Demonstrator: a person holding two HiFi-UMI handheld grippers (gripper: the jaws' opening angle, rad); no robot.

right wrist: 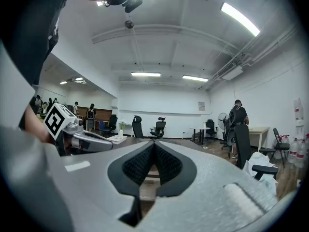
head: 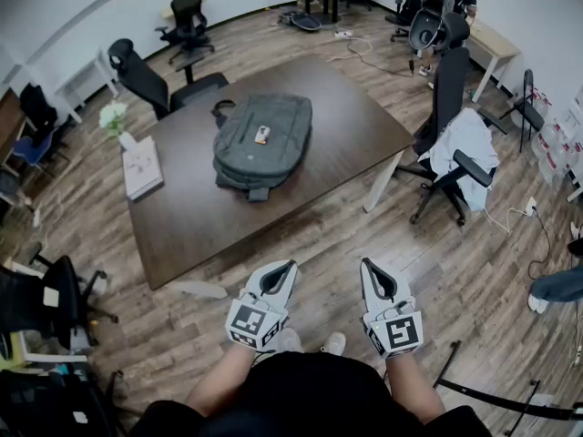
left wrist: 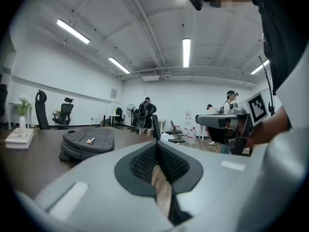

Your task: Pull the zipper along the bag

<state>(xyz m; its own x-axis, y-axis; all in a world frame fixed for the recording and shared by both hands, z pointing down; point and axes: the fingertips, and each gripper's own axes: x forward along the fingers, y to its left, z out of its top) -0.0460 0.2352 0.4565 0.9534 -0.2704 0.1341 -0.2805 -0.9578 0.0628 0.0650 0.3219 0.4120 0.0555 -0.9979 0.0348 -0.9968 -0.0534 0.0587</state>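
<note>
A grey backpack (head: 262,144) lies flat on the dark brown table (head: 337,121), with a small label on its top. The left gripper view shows the same backpack (left wrist: 88,141) at the left, well beyond the jaws. My left gripper (head: 291,265) and right gripper (head: 365,264) hang side by side over the wooden floor, in front of the table's near edge and far from the bag. Both are shut, with nothing between their jaws. No zipper pull can be made out from here.
A white box (head: 142,166) and a small plant (head: 114,116) stand at the table's left end. Black office chairs (head: 146,80) ring the table; one chair draped with white cloth (head: 460,153) stands at the right. People stand at the room's far side (left wrist: 231,103).
</note>
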